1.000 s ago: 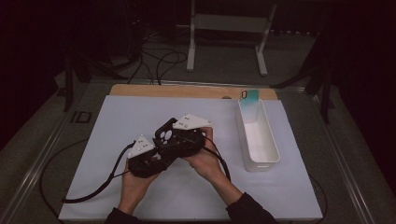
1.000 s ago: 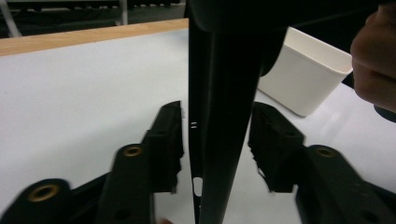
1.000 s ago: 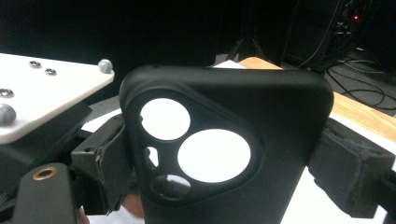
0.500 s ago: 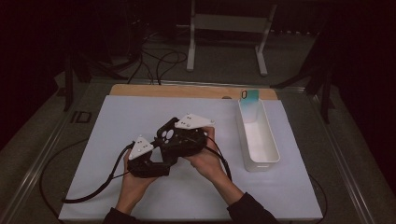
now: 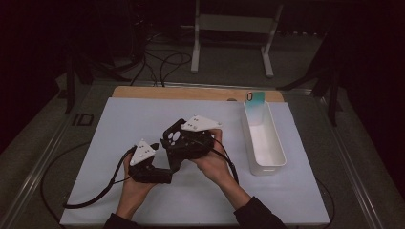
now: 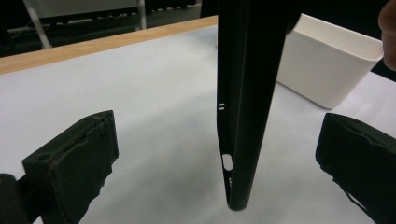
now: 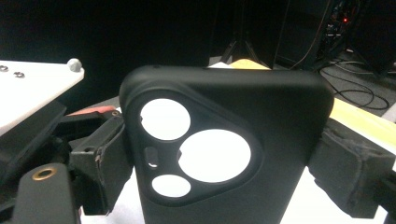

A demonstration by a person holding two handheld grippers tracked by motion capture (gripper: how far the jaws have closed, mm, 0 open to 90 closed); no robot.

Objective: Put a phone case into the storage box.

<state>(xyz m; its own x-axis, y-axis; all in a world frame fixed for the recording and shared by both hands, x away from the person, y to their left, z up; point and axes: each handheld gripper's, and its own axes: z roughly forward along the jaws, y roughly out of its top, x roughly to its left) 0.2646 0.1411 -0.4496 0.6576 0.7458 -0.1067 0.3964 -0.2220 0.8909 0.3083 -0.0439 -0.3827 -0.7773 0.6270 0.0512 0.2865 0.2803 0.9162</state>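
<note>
**Passing a phone case from one tool to the other above the bench**

Holding a black phone case (image 7: 224, 154) upright at the centre of the frame, the right tool (image 5: 177, 138) clamps it by its two long edges, one pad pressed to each side, in the right gripper view. The case's camera cut-outs sit at centre left of that picture. In the high view both hands meet just below the middle of the frame, over the white mat of the bench (image 5: 119, 119), with the left tool (image 5: 157, 149) at lower left of the right one and very near it.

Seen from the left gripper view, the case (image 6: 243, 102) runs edge-on down the middle of the picture, its lower end hanging free above the mat. The left tool (image 6: 217, 163) stands wide, one pad at lower left and one at lower right, neither touching the case.

A clean handover would seem to call for centring the thin edge between the wide pads first, then closing squarely on the flat faces, well up from the free tip, so the soft shell does not twist or slip. The right tool should probably keep its hold until the left one has bitten. A white bin (image 5: 265, 143) waits at right of centre, well apart from the hands, a small teal item (image 5: 256, 98) at its far end.
</note>
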